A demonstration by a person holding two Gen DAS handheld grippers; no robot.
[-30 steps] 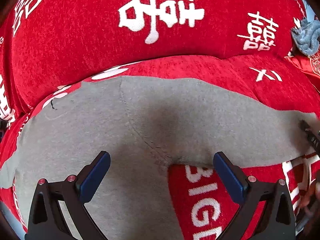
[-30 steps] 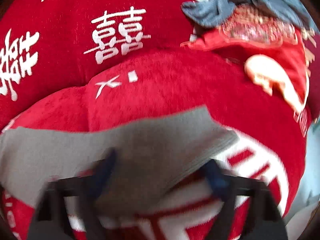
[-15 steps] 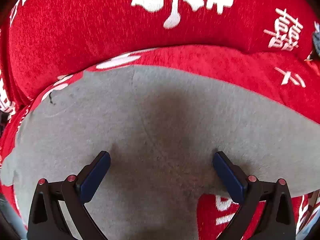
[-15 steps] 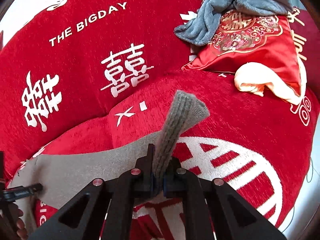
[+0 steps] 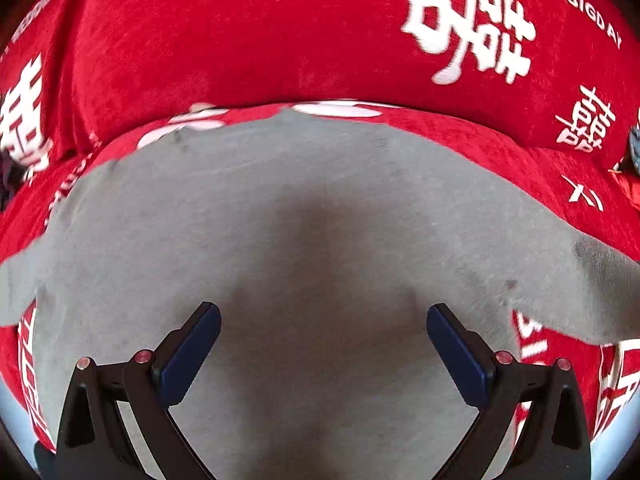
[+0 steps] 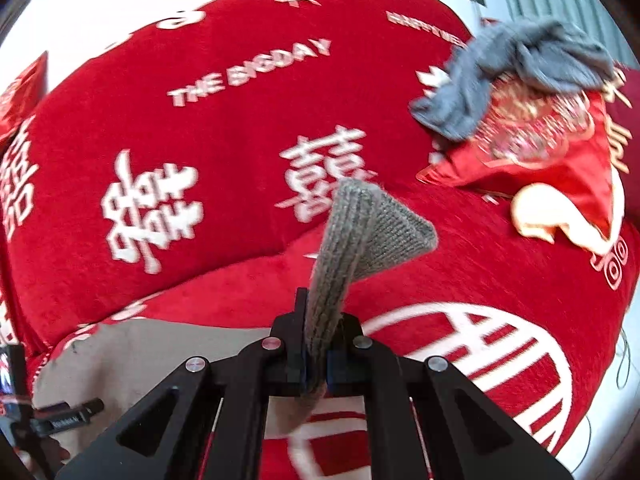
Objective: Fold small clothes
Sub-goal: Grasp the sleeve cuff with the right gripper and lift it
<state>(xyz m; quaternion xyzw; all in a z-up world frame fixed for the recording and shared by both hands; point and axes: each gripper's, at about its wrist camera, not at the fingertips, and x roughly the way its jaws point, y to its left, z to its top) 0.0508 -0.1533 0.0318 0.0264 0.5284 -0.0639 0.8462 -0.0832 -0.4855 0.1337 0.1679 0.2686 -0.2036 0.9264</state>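
One grey garment [image 5: 320, 240], two hand-held grippers, one red sofa [image 6: 240, 140]

Left claw [image 5: 323, 346] agape, right claw [image 6: 316, 364] clamped

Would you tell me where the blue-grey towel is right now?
In the right wrist view, the blue-grey towel lies crumpled at upper right, draped over the embroidered red cushion.

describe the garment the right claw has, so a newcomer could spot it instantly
Start at the red sofa cover printed with white characters. Spread flat on its seat is a light grey knit garment, with one ribbed corner pinched upright in the right claw. Unlike the darker blue-grey cloth crumpled on the red embroidered cushion, it lies smooth.
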